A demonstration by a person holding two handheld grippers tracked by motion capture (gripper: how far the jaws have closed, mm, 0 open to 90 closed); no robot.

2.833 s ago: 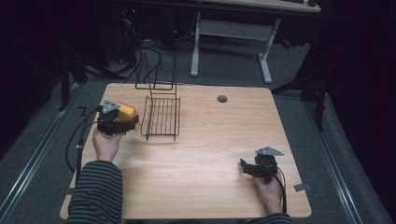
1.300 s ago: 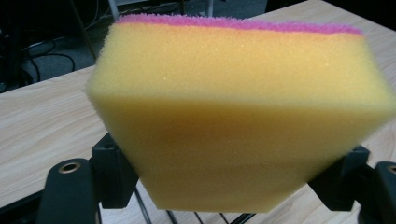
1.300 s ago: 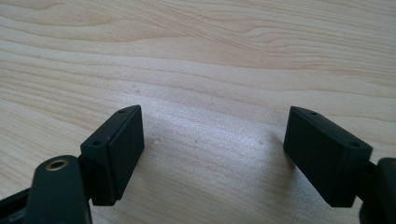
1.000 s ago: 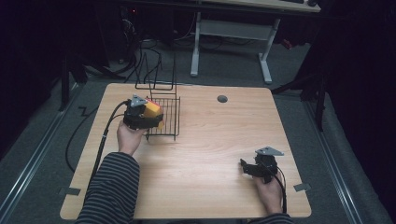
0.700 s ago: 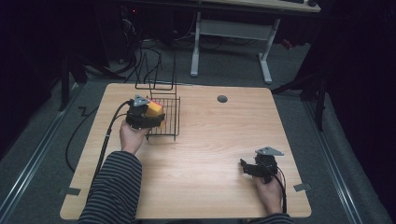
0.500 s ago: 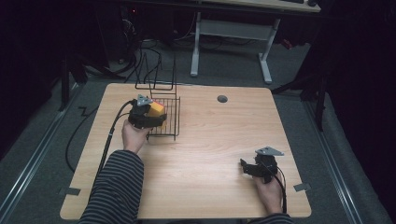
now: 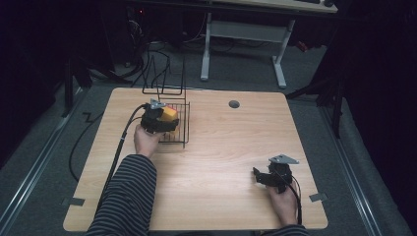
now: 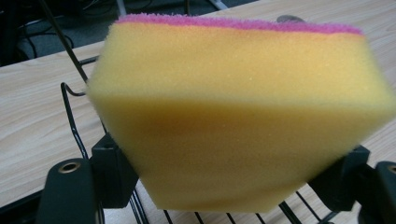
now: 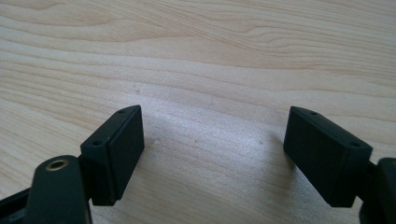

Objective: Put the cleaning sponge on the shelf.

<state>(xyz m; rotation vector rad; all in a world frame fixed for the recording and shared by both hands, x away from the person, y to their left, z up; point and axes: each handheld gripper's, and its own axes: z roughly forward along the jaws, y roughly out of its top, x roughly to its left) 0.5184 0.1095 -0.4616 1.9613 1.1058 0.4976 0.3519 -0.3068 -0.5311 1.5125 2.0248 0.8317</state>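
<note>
My left gripper is shut on a yellow sponge with a pink scouring top. It holds the sponge over the black wire rack at the table's back left; the sponge shows yellow above the wires. In the left gripper view the rack's wires run just below and behind the sponge. My right gripper rests low over the bare wood near the front right corner, open, its jaws wide apart with nothing between them.
The wooden table has a round grommet hole near its back edge. Tall wire uprights rise at the rack's far end. A black cable trails from the left gripper. A white desk frame stands on the floor behind.
My left gripper has carried the sponge rightward from the table's left edge to above the wire rack. The right gripper has stayed put.
</note>
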